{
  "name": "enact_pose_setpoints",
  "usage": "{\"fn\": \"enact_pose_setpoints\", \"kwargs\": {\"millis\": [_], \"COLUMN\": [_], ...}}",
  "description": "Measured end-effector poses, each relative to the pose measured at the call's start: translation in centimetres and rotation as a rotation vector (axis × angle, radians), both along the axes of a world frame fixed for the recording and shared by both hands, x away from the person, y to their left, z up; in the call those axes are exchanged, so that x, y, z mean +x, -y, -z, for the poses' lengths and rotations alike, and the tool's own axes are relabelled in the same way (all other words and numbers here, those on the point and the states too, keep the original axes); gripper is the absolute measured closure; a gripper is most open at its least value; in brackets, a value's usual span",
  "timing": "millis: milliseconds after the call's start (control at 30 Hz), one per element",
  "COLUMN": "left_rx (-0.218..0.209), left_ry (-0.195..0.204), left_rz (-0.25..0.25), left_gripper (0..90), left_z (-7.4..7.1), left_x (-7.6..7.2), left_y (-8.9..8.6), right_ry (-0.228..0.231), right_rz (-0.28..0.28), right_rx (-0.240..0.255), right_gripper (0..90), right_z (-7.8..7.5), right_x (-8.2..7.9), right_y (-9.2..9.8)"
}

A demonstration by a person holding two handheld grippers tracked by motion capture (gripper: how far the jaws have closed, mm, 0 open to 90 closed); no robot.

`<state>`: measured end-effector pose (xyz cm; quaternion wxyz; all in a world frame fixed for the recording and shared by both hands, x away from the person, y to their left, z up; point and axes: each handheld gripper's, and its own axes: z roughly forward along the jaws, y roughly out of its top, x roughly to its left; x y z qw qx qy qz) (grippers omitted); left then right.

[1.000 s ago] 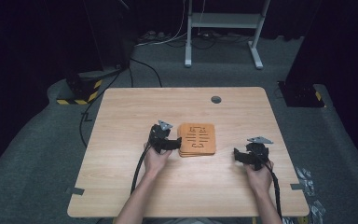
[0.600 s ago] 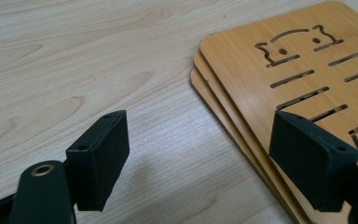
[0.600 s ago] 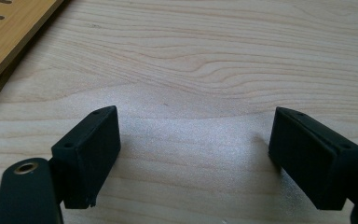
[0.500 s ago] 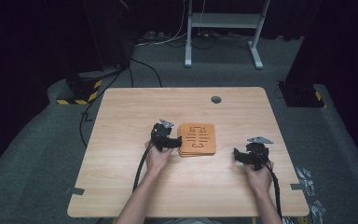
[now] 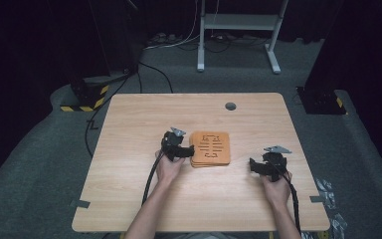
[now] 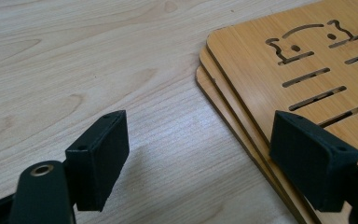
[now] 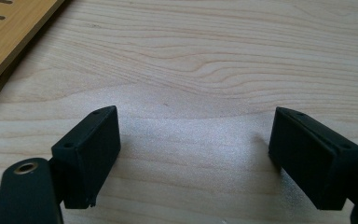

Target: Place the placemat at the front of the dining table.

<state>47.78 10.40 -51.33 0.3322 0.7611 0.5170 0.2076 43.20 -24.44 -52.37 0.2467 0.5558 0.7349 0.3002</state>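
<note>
Right now the left gripper (image 5: 188,150) is lining up on the stack of bamboo coasters (image 5: 210,148), which is lying near the middle of the table (image 5: 129,124). Its jaws are standing wide open, one over the stack's near-left corner, the other over bare wood beside it. The right gripper (image 5: 252,165) is waiting well to the right of the stack, jaws also spread and empty. Probably the next move is needing a lower, edge-on approach to pinch the top coaster (image 6: 307,56) alone.

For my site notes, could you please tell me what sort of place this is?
Probably a lab or recording studio: a light wooden table on grey carpet, black cables trailing past a grey metal stand, and dark surroundings.
</note>
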Motion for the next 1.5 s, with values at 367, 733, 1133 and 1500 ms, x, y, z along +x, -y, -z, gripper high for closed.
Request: {"fn": "enact_pose_setpoints", "kwargs": {"millis": [367, 733, 1133, 1500], "left_rx": [0.003, 0.005, -0.005, -0.053], "left_ry": [0.002, 0.008, 0.008, 0.018], "left_rz": [0.012, 0.032, 0.049, 0.041], "left_gripper": [19.4, 19.1, 18.1, 17.6], "left_z": [0.0, -0.1, -0.1, -0.6], "left_x": [0.1, 0.2, 0.1, -0.6], "left_y": [0.6, 1.6, 1.9, 0.1], "right_ry": [0.0, 0.0, 0.001, 0.002], "right_rz": [0.0, 0.0, -0.004, 0.004], "right_rx": [0.0, 0.0, 0.001, 0.009], "right_gripper": [16.1, 16.1, 17.0, 16.9], "right_z": [0.0, 0.0, 0.0, 0.0], "right_x": [0.0, 0.0, 0.0, 0.0], "right_y": [0.0, 0.0, 0.0, -0.1]}}
